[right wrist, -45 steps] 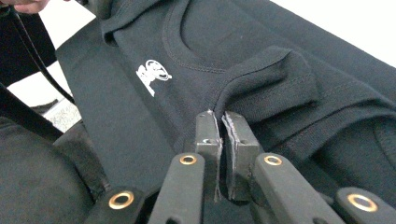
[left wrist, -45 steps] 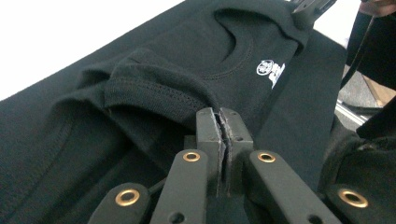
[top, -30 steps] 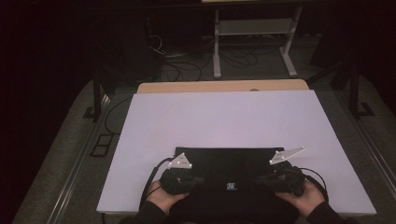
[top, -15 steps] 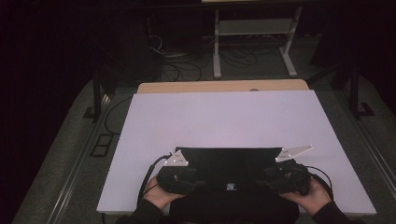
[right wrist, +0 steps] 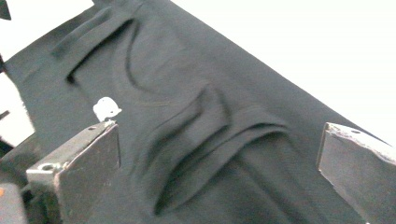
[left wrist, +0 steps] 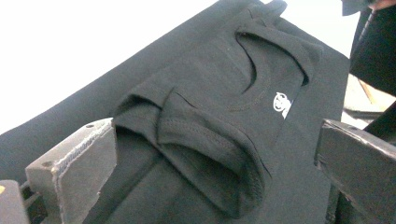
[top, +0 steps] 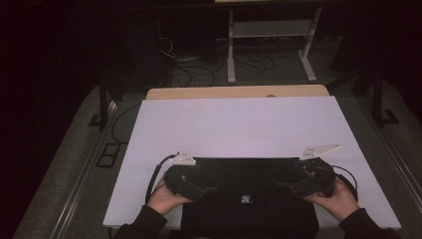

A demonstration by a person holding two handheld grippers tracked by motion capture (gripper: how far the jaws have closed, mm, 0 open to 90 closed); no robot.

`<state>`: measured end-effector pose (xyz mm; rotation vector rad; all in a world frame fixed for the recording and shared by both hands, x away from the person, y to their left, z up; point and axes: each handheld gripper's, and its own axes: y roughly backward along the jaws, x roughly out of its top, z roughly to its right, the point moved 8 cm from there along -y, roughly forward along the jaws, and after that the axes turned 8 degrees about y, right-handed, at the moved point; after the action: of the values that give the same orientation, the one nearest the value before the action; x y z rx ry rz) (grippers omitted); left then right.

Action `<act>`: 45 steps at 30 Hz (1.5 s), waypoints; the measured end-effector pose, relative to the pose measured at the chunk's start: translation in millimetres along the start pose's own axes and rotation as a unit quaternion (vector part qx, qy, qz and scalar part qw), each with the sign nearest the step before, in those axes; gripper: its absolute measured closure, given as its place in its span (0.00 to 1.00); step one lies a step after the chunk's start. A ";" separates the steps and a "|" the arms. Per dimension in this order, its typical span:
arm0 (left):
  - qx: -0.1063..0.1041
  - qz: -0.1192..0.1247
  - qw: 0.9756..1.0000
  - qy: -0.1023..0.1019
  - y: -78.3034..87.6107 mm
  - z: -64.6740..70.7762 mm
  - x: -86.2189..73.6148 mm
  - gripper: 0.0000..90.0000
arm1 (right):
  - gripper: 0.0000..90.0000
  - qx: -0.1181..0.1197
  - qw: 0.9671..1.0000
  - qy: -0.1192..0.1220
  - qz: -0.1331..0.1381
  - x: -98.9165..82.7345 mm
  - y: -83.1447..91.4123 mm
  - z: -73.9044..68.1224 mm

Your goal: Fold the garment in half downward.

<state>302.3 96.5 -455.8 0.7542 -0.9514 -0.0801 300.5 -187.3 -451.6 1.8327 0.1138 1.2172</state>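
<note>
From the high view I see the black T-shirt (top: 249,191) lying folded on the near edge of the white counter (top: 239,124), its long axis running left to right along that edge, part of it draping over toward me; my left gripper (top: 191,181) sits over the shirt's left end and my right gripper (top: 306,180) over its right end, each hand equally near its own end; the small white logo (top: 245,198) marks the shirt's middle, between the two grippers.

In the left gripper view the fingers (left wrist: 79,163) stand spread wide, having just been opening, and nothing is pinched; a rumpled fold of the T-shirt (left wrist: 205,154) lies between and just below them, slack on the cloth beneath; the logo (left wrist: 281,103) lies farther along, toward the shirt's centre.

In the right gripper view the fingers (right wrist: 84,158) are likewise spread, having just been opening, with no cloth pressed; a raised ridge of the T-shirt (right wrist: 205,135) runs between them, and the logo (right wrist: 106,108) sits just beyond the one finger, again toward the middle.

I judge both ends released; any regrasp means closing down onto the fold directly beneath each gripper.
</note>
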 end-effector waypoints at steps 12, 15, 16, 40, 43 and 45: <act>0.025 0.034 0.999 0.012 25.8 -32.6 21.0 0.00 | 0.00 0.000 1.000 -0.009 0.009 0.0 11.3 35.6; 0.032 0.035 0.999 0.012 27.8 -38.2 23.9 0.00 | 0.00 -0.002 1.000 -0.005 0.006 -0.2 13.0 41.0; 0.033 0.034 0.999 0.011 28.0 -39.5 24.9 0.00 | 0.00 -0.003 1.000 -0.002 0.005 0.1 13.5 42.7; 0.061 0.030 0.998 0.007 15.7 -79.2 30.7 0.00 | 0.00 -0.010 1.000 -0.006 -0.009 -1.7 -0.6 78.9; 0.062 0.029 0.998 0.013 11.6 -84.1 30.3 0.00 | 0.00 -0.014 1.000 -0.004 -0.014 -2.9 -5.2 83.2; 0.056 0.023 0.998 0.013 7.7 -86.6 28.9 0.00 | 0.00 -0.014 1.000 -0.006 -0.015 -3.5 -8.0 85.8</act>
<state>383.4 138.7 -460.9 0.8346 -0.9541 0.0228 368.1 -238.1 -468.7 1.8078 0.1174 1.1819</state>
